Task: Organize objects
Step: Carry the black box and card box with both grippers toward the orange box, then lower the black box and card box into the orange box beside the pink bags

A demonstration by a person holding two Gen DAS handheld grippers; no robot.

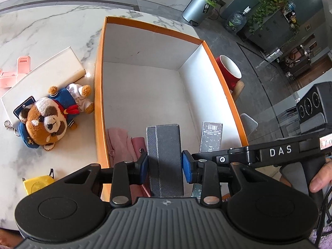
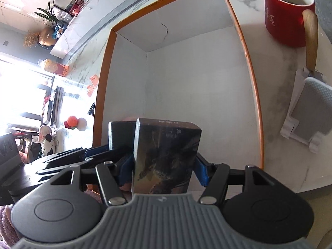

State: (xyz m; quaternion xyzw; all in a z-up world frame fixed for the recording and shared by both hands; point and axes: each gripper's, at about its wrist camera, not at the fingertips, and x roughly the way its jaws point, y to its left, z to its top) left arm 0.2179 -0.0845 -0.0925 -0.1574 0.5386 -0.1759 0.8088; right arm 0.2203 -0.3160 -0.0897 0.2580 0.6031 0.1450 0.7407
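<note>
While the jaws of the left gripper (image 1: 165,164) squeeze the two narrow sides of a grey case (image 1: 165,157), the blue pads sit flat on it, so the hold looks firm. The case looks stiff and light, with a rough cloth skin that should not slip. It hangs over the near end of the orange box (image 1: 99,66).

The jaws of the right gripper (image 2: 164,171) are clenched on a dark book (image 2: 166,155), one pad on each side. A book like that is probably heavier and smooth, so it is best held near its middle. It is over the box (image 2: 247,51) too.

Inside the box lie a pink pouch (image 1: 122,143) and a thin black packet (image 1: 211,136). Outside, on the worktop (image 1: 51,27), a soft toy bear (image 1: 47,116) lies just beside the box, and a red mug (image 2: 286,14) stands on the other side.
</note>
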